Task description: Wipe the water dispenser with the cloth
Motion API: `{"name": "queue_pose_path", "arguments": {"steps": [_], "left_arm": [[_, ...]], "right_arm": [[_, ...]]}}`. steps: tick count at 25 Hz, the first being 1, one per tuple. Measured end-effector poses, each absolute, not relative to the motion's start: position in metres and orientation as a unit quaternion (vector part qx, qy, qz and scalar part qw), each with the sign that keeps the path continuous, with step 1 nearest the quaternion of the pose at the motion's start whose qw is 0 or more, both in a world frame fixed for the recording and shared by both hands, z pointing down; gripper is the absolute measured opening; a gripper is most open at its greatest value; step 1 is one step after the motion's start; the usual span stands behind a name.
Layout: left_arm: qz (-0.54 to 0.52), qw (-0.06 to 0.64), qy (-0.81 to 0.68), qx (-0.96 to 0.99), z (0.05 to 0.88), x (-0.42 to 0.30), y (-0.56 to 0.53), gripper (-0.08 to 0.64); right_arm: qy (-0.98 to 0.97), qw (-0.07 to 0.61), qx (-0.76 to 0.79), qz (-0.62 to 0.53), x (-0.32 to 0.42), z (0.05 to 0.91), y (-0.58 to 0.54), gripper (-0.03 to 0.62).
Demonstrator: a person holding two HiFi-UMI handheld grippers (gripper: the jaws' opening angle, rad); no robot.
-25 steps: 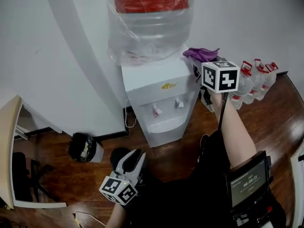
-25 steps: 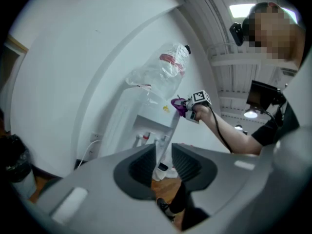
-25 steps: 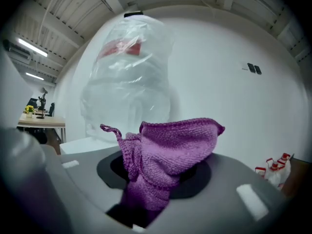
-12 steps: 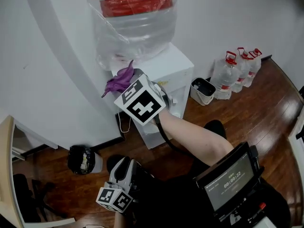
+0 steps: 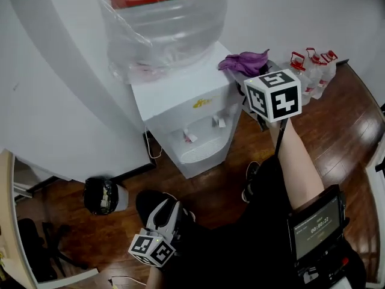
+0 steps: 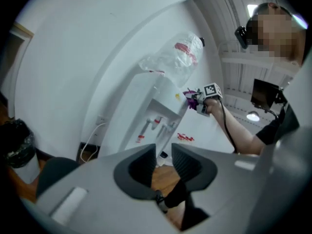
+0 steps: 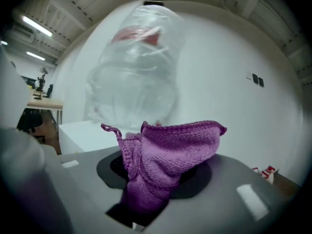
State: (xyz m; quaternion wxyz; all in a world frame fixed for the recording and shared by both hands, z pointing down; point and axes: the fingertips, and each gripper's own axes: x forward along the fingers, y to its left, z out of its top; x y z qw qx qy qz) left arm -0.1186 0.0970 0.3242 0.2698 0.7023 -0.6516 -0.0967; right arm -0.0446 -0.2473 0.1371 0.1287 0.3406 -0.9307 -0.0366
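Note:
The white water dispenser (image 5: 180,110) stands against the wall, carrying a plastic-wrapped bottle (image 5: 162,23) with a red cap. My right gripper (image 5: 252,72) is at the dispenser's top right corner, shut on a purple cloth (image 5: 243,61). In the right gripper view the cloth (image 7: 168,150) bulges up between the jaws, in front of the bottle (image 7: 131,77) and the dispenser's top (image 7: 85,133). My left gripper (image 5: 171,208) hangs low in front of the dispenser. Its jaws stand a little apart with nothing between them. In the left gripper view my left gripper (image 6: 163,155) points at the dispenser (image 6: 153,113).
A black bin with a bag (image 5: 102,194) sits on the wooden floor left of the dispenser. Several red-capped water bottles (image 5: 310,71) stand at the right wall. A desk edge (image 5: 9,221) is at the far left. A white cable (image 5: 150,146) hangs beside the dispenser.
My right gripper swept the cloth from the dispenser's right side across to its left near the bottle, then back to the right corner. The left gripper sank a little.

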Motion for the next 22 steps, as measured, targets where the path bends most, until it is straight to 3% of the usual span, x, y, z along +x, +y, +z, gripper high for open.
{"name": "queue_pose_path", "arguments": {"steps": [6,11,14,22], "left_arm": [[-0.093,0.294,-0.628,0.715,0.331,-0.094,0.109,0.124],[-0.099,0.266,-0.646,0.708,0.335,-0.098,0.141,0.124],[-0.103,0.272,-0.657,0.696,0.345,-0.095,0.163,0.124],[-0.085,0.251,-0.655,0.708,0.321,-0.097,0.162,0.124]], "right_arm": [[-0.931,0.093,0.354,0.001,-0.020,0.142,-0.241,0.176],[-0.918,0.058,0.392,-0.017,-0.009,0.138,-0.233,0.176],[-0.923,0.029,0.384,-0.017,-0.036,0.130,-0.210,0.178],[-0.965,0.035,0.237,-0.110,-0.148,0.154,-0.069,0.177]]}}
